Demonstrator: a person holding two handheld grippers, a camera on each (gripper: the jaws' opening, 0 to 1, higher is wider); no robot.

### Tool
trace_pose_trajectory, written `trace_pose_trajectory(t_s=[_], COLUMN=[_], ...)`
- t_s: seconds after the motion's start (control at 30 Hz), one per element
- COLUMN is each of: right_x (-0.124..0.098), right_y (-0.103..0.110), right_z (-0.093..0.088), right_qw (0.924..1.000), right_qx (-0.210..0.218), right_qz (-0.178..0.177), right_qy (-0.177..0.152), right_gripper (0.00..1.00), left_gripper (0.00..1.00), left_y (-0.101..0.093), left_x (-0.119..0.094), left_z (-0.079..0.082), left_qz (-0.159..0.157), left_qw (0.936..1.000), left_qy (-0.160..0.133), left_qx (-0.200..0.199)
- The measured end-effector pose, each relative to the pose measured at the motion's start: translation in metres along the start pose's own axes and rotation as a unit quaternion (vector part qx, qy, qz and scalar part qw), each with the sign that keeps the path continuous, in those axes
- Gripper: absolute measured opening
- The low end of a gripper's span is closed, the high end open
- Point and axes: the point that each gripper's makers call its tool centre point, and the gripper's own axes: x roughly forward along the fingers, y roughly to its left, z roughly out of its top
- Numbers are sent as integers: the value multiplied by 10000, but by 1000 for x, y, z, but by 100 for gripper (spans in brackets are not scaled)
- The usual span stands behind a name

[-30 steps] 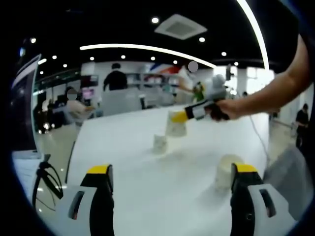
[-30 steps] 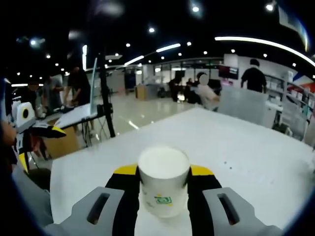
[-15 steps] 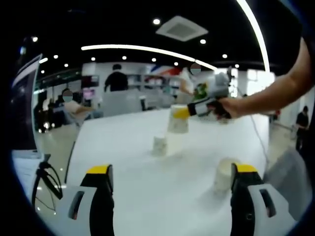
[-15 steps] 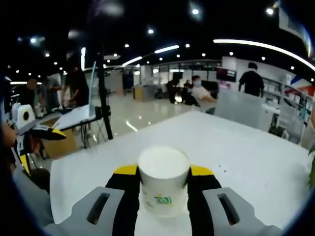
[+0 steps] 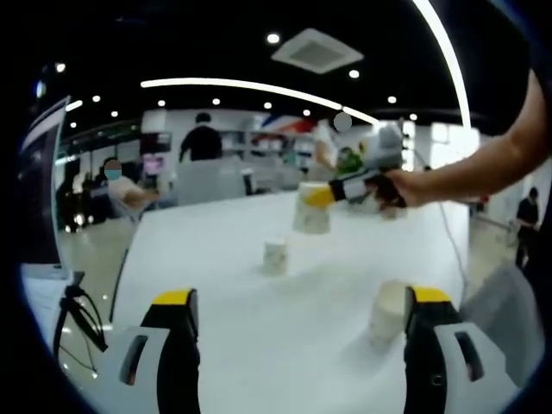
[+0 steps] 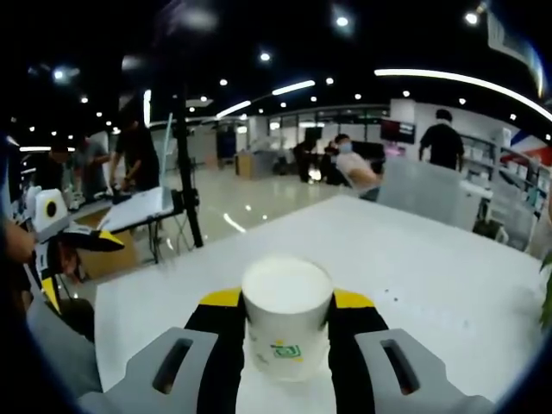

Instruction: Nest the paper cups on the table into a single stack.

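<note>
1. Right gripper (image 6: 287, 332): jaws pinch a white paper cup (image 6: 287, 321) by its sides, upright, mouth up, a small green mark on its wall. In the left gripper view this cup (image 5: 311, 208) hangs above the far part of the table (image 5: 259, 319).
2. Left gripper (image 5: 297, 345): jaws spread wide, holding nothing.
3. A small cup (image 5: 274, 256) stands mid-table, just below and left of the held one; a third cup (image 5: 386, 312) stands touching or just beside the left gripper's right jaw.
4. Table: white, smooth, matte.
5. Surroundings: a dark stand (image 6: 185, 172) off the table's edge; people (image 6: 138, 147) in the hall behind.
</note>
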Motion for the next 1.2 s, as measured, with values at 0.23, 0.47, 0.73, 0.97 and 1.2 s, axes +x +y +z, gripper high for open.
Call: trace_pose_trajectory(t_s=[0.23, 0.47, 0.73, 0.97, 1.2], right_x=[-11, -22, -33, -40, -49], right_y=[5, 9, 17, 29, 42], right_z=[7, 6, -2, 4, 9], right_qw=[9999, 9999, 9997, 9994, 9987], right_qx=[-74, -84, -171, -222, -318], right_qz=[79, 89, 161, 259, 404], right_qy=[-29, -15, 44, 2, -47], right_gripper=[34, 34, 34, 34, 34], left_gripper=[98, 97, 98, 98, 98], left_y=[-3, -8, -15, -19, -25], left_x=[1, 3, 8, 11, 12], left_z=[4, 5, 8, 14, 16], left_qz=[-18, -80, -183, -283, -418], left_qw=[9999, 9999, 9998, 9995, 9990], left_qy=[-87, -54, -26, -107, -119], left_qx=[-69, -44, 27, 50, 80])
